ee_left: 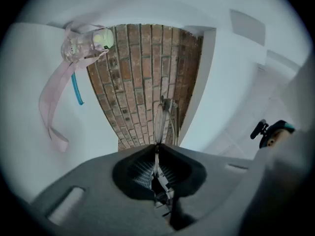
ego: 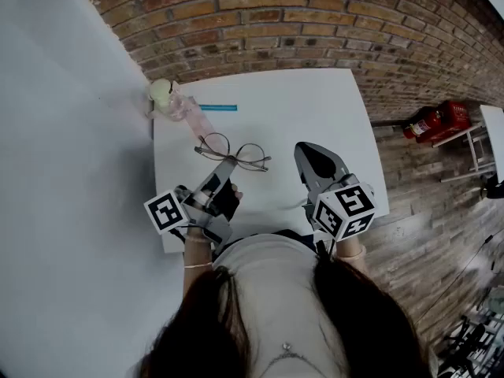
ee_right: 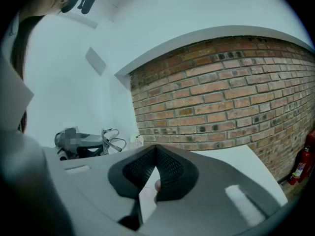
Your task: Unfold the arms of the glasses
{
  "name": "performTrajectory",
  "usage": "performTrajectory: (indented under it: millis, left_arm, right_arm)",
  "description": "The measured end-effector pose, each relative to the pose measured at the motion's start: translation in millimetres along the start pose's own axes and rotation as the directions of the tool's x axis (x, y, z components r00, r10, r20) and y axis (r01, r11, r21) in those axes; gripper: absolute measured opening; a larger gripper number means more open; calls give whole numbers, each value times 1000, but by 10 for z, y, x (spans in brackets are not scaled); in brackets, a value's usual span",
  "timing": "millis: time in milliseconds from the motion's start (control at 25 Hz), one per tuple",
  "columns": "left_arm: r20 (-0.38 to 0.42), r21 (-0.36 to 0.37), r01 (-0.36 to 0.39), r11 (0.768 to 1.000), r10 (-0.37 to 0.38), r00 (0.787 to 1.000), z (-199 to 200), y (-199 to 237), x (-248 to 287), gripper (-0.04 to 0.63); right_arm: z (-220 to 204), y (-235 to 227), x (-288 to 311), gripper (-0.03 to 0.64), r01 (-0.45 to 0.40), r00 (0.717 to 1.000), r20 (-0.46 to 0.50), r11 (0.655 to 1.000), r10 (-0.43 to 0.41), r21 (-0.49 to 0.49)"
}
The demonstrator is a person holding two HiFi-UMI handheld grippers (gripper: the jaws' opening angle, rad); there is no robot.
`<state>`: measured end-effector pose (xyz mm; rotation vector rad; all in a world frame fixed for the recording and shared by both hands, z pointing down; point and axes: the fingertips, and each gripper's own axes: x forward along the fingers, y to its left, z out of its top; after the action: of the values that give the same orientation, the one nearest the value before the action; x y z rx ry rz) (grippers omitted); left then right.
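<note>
Left tongs [ee_left: 156, 150] clamping shut on thin arm of glasses [ego: 236, 153]; frame sticking out ahead of tongs, lenses showing edge-on in left gripper view. Glasses sitting over middle of white bench [ego: 315, 101]. Right tongs [ee_right: 156, 150] pressing together on nothing, hanging just right of glasses, not touching them. Clear pink bottle [ego: 169, 101] with strap and blue stick [ego: 217, 108] lying at far left corner of bench, near brick wall [ego: 315, 22].
</note>
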<state>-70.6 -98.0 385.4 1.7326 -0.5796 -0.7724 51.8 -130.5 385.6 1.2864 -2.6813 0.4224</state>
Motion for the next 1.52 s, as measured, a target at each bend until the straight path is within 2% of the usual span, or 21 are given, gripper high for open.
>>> performTrajectory:
  millis: [440, 1080, 1520]
  left_arm:
    - [6, -6, 3, 1000, -3, 1000, 50, -3, -4, 21]
    - [-18, -20, 28, 999, -28, 999, 57, -14, 10, 21]
    - [-35, -38, 50, 998, -51, 998, 48, -63, 19, 21]
  right_arm:
    - [55, -3, 1, 5, -19, 1000, 22, 1000, 19, 7]
    - [134, 283, -3, 0, -181, 981, 62, 983, 183, -46]
    - [158, 524, -48, 45, -295, 953, 57, 954, 298, -59]
